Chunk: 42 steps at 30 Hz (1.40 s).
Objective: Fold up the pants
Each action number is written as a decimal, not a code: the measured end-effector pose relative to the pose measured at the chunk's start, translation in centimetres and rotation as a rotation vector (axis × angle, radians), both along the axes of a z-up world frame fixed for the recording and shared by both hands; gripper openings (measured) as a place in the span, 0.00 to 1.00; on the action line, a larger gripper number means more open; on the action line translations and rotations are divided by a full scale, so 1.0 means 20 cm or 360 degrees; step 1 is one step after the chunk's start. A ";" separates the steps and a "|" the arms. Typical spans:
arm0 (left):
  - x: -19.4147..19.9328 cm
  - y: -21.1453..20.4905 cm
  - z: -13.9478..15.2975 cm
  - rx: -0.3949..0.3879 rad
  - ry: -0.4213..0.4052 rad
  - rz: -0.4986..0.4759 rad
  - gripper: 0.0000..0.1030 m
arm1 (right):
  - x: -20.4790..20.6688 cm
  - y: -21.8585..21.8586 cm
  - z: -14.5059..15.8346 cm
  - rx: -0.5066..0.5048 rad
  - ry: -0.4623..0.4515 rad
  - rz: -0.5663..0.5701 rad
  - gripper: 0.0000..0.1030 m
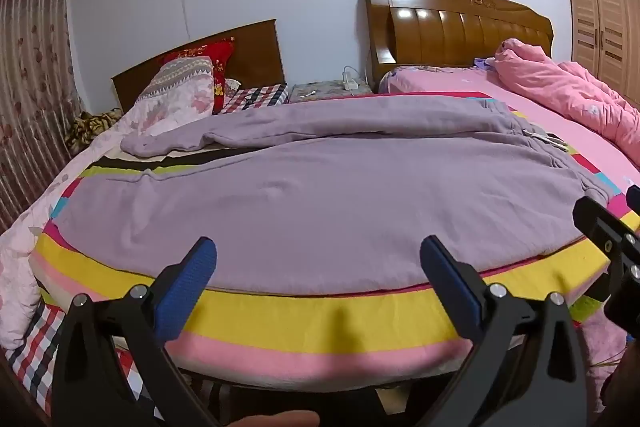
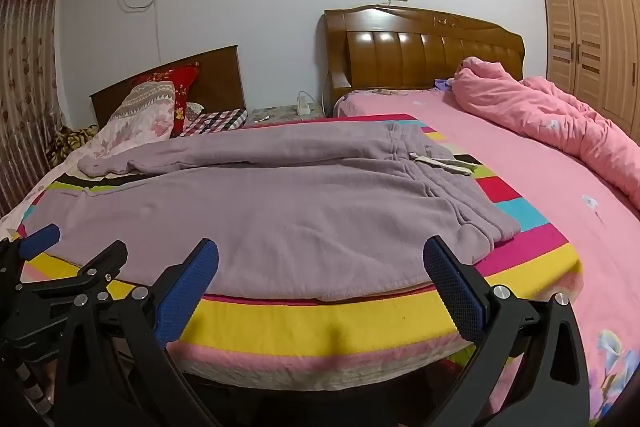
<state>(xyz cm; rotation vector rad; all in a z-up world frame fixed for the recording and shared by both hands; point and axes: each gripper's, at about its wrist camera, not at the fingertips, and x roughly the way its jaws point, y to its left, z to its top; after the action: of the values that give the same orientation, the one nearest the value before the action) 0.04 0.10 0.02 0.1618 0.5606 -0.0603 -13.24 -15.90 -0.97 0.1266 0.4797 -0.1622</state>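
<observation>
- Currently, the left gripper [image 1: 318, 255] has its two blue-padded fingers [image 1: 188, 287] spread wide, with nothing between them; they hover over the near edge of the pants without touching the cloth.
- The right gripper [image 2: 320, 257] is in the same condition — blue pads [image 2: 452, 287] fully apart, nothing pinched, poised above the near hem of the fabric.
- Each gripper shows in the other's view: the right one at the right border of the left wrist view, the left one at the left border of the right wrist view. They sit side by side, near each other but apart.
- The lilac pants [image 1: 320, 195] lie flat and unfolded on a striped blanket [image 1: 312, 319]. The waistband with its pale drawstring [image 2: 440, 161] points right; the two legs run left, the farther leg ending in a cuff [image 1: 144, 145] at far left.
- The striped blanket — yellow and pink bands along the near edge — covers the foot of a bed with a pink sheet [image 2: 540, 179].
- A crumpled pink quilt [image 2: 560, 119] lies at the right, below a wooden headboard [image 2: 424, 47].
- A second bed with a red pillow [image 1: 218, 67] stands at the left, and a wardrobe [image 2: 592, 35] at far right.
</observation>
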 end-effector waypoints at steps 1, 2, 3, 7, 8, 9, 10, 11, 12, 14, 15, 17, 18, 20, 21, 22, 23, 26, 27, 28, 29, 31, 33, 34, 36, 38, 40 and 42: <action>0.00 0.00 0.00 -0.0005 0.0000 -0.0001 0.99 | 0.00 0.00 0.00 0.0008 -0.0003 0.0000 0.96; 0.00 0.00 0.00 -0.0002 0.0000 -0.0001 0.99 | 0.00 0.00 0.00 0.0006 -0.0004 0.0000 0.96; 0.00 0.00 0.00 0.0001 0.0000 -0.0003 0.99 | 0.00 0.00 0.00 0.0010 0.0000 0.0000 0.96; -0.01 -0.02 0.00 0.0014 -0.0005 -0.0008 0.99 | 0.00 -0.01 0.00 0.0016 0.0003 0.0002 0.96; -0.02 -0.03 0.00 0.0017 -0.0006 -0.0009 0.99 | 0.00 -0.01 0.00 0.0015 0.0006 0.0004 0.96; -0.02 0.00 -0.03 0.0007 0.0004 -0.0002 0.99 | 0.00 -0.01 0.00 0.0015 0.0009 0.0005 0.96; -0.02 -0.01 -0.05 0.0005 0.0006 0.0001 0.99 | 0.00 -0.01 0.00 0.0016 0.0011 0.0005 0.96; -0.03 -0.01 -0.05 0.0005 0.0005 0.0002 0.99 | 0.00 0.00 0.00 0.0016 0.0013 0.0006 0.96; -0.04 -0.01 -0.06 0.0005 0.0003 0.0003 0.99 | 0.00 0.00 -0.02 0.0017 0.0015 0.0007 0.96; -0.02 -0.01 -0.04 -0.0003 0.0013 0.0007 0.99 | 0.01 0.00 -0.03 0.0017 0.0017 0.0006 0.96; 0.00 0.02 -0.01 -0.0021 0.0028 0.0015 0.99 | 0.01 0.00 -0.03 0.0017 0.0018 0.0007 0.96; -0.01 0.02 -0.01 -0.0020 0.0027 0.0015 0.99 | 0.01 -0.01 -0.03 0.0018 0.0020 0.0008 0.96; 0.00 0.02 -0.01 -0.0022 0.0027 0.0014 0.99 | 0.02 -0.01 -0.03 0.0020 0.0021 0.0009 0.96; 0.00 0.02 -0.01 -0.0024 0.0029 0.0014 0.99 | 0.02 -0.01 -0.04 0.0023 0.0023 0.0009 0.96; 0.00 0.02 -0.01 -0.0024 0.0029 0.0014 0.99 | 0.02 -0.02 -0.04 0.0028 0.0029 0.0006 0.96; 0.00 0.02 -0.01 -0.0024 0.0029 0.0015 0.99 | 0.02 -0.02 -0.04 0.0030 0.0031 0.0006 0.96; 0.00 0.02 -0.01 -0.0024 0.0029 0.0015 0.99 | 0.02 -0.02 -0.04 0.0032 0.0031 0.0006 0.96; 0.00 0.02 -0.01 -0.0025 0.0029 0.0014 0.99 | 0.03 -0.02 -0.04 0.0037 0.0038 0.0003 0.96; 0.00 0.02 -0.01 -0.0026 0.0030 0.0015 0.99 | 0.03 -0.03 -0.04 0.0040 0.0041 0.0003 0.96; 0.00 0.02 -0.01 -0.0025 0.0029 0.0015 0.99 | 0.03 -0.03 -0.04 0.0043 0.0044 0.0004 0.96; 0.00 0.02 -0.01 -0.0024 0.0029 0.0014 0.99 | 0.03 -0.03 -0.04 0.0044 0.0048 0.0003 0.96; 0.00 0.02 -0.01 -0.0026 0.0029 0.0015 0.99 | 0.03 -0.03 -0.04 0.0047 0.0053 0.0002 0.96; 0.00 0.02 -0.01 -0.0027 0.0030 0.0016 0.99 | 0.03 -0.03 -0.03 0.0048 0.0055 0.0002 0.96; 0.00 0.02 -0.01 -0.0027 0.0031 0.0017 0.99 | 0.03 -0.03 -0.03 0.0048 0.0056 0.0002 0.96; 0.00 0.02 -0.01 -0.0028 0.0030 0.0016 0.99 | 0.03 -0.03 -0.03 0.0047 0.0056 0.0002 0.96; 0.00 0.02 -0.01 -0.0028 0.0030 0.0015 0.99 | 0.03 -0.03 -0.03 0.0048 0.0057 0.0003 0.96; 0.00 0.03 -0.01 -0.0029 0.0031 0.0016 0.99 | 0.04 -0.03 -0.03 0.0049 0.0058 0.0003 0.96; 0.00 0.03 -0.01 -0.0029 0.0032 0.0016 0.99 | 0.04 -0.03 -0.04 0.0050 0.0062 0.0003 0.96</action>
<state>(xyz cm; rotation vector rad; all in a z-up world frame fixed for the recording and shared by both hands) -0.05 0.62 -0.17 0.1407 0.5804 -0.0576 -12.51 -16.51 -1.67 0.1536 0.5213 -0.1554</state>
